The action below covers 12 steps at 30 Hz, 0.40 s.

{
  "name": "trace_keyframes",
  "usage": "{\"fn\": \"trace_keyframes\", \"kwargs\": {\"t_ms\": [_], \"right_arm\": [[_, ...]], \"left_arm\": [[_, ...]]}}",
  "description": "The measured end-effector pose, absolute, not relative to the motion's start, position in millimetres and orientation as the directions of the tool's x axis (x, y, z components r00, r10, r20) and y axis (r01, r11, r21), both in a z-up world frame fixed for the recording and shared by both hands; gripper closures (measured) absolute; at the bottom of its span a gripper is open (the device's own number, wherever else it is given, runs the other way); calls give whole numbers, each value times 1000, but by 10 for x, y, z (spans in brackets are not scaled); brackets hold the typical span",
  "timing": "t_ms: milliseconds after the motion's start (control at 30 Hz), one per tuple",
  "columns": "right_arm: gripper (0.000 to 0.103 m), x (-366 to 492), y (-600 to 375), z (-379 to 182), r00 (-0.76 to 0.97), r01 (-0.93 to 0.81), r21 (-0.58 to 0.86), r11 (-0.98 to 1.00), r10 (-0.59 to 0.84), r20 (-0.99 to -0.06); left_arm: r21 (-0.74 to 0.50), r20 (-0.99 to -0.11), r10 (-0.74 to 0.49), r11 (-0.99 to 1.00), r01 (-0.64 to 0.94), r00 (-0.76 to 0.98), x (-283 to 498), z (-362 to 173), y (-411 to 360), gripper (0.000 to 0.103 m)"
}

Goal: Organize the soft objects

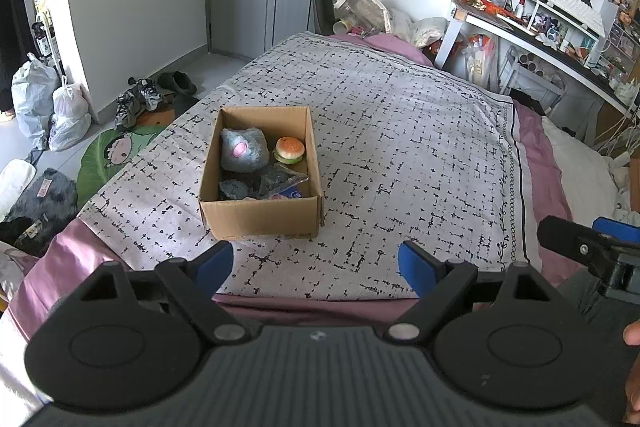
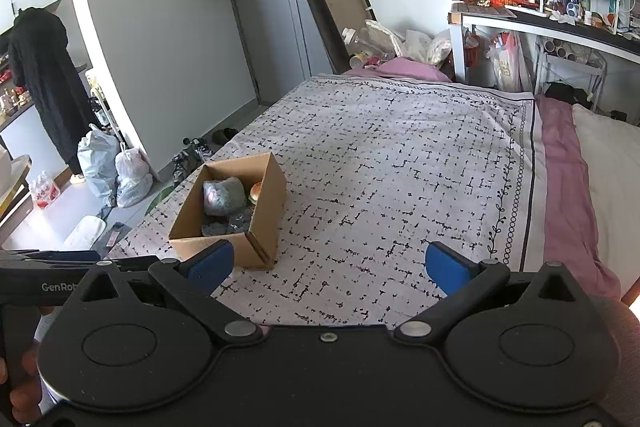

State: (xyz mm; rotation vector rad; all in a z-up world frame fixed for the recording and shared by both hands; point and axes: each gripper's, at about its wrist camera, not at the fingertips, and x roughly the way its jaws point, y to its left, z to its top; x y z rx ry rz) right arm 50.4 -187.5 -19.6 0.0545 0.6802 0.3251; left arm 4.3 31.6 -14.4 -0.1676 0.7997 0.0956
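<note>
Bed (image 1: 400, 131) w/ a black-on-white patterned blanket fills most of both views; pink sheet shows at its edges. Cardboard box (image 1: 260, 219) sits open on the blanket, nearer the bed's left side. Inside the box: grey plush (image 1: 245, 149) at the back left, burger toy (image 1: 289, 149) just beside it on the right, dark soft items (image 1: 248, 187) toward the front. Left gripper (image 1: 316, 265) hovers over the near bed edge, fingers wide apart, holding nothing. Right gripper (image 2: 328, 265) is likewise held back from the box, fingers spread, empty.
</note>
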Motion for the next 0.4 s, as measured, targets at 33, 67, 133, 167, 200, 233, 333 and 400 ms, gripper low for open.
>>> {"fn": "trace_keyframes", "kwargs": {"t_ms": [33,67,133,167,200,233,333,400], "right_arm": [[0,507,-1872,-201,728,-278,154,948,313,-610],[0,510,-1870,-205,728,-278,154,948,313,-611],[0,514,-1865,-216,725,-277,154,949,311,-614],[0,519,-1863,-224,724,-276,153,949,310,-616],[0,525,-1865,-236,723,-274,154,949,309,-618],[0,529,-1867,-247,721,-274,154,949,309,-620],[0,551,-1861,-277,719,-270,152,951,304,-625],[0,575,-1850,-309,720,-261,145,954,293,-629]], "left_arm": [[-111,-718,25,982,-151,695,41,-149,317,14],[-110,-716,29,982,-153,697,37,-158,314,15],[-112,-712,32,981,-157,702,35,-162,318,15],[-115,-712,29,981,-158,702,40,-167,323,15],[-118,-713,26,981,-157,701,45,-172,323,15],[-120,-714,25,980,-157,700,55,-180,328,15],[-119,-714,26,980,-158,700,77,-198,329,15],[-129,-713,17,979,-156,701,100,-219,338,15]]}}
